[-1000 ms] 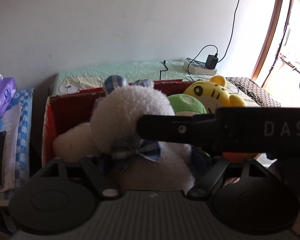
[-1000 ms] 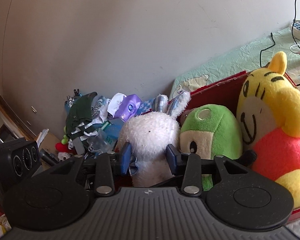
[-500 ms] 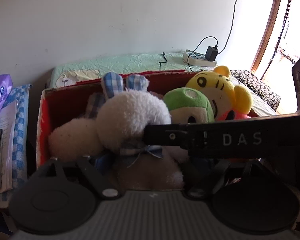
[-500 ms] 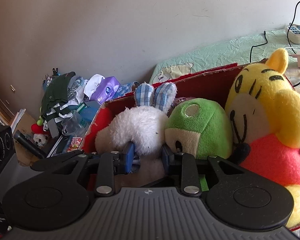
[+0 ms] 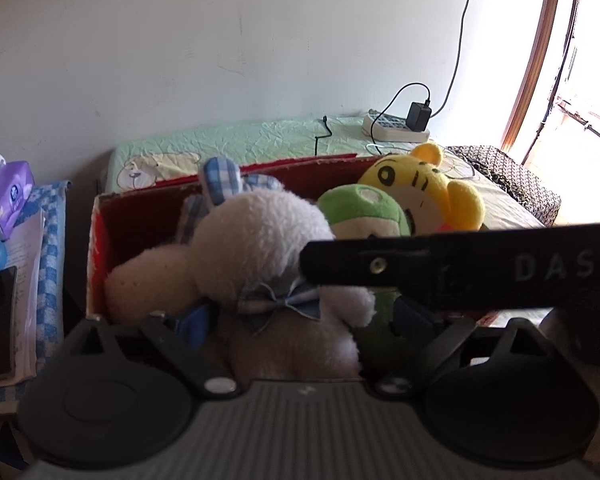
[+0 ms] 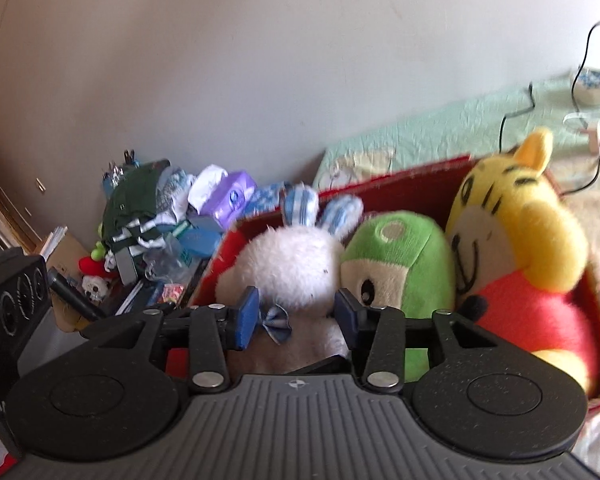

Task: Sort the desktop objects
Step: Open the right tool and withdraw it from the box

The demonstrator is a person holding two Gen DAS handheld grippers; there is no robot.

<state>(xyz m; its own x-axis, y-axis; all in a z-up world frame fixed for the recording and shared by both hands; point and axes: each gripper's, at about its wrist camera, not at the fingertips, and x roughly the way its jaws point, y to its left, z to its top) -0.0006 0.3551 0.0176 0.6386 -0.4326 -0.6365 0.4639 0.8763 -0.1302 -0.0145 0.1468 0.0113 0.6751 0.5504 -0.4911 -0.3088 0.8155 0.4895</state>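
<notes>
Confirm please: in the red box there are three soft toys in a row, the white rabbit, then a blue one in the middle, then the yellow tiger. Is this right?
Not quite. The middle toy is green, not blue; the right wrist view shows it clearly. The rest holds: it sits in the red box between the white rabbit and the yellow tiger.

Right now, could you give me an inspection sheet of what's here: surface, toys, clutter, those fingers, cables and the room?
Surface: green bedsheet behind the red box.
Job's things: white plush rabbit, green plush and yellow tiger plush side by side in the box.
Clutter: purple tissue pack, papers, clothes heap.
Grippers: right gripper fingers open either side of the rabbit; left gripper open around it too.
Cables: power strip with black charger and leads.
Surroundings: plain wall, bright window at right.
</notes>
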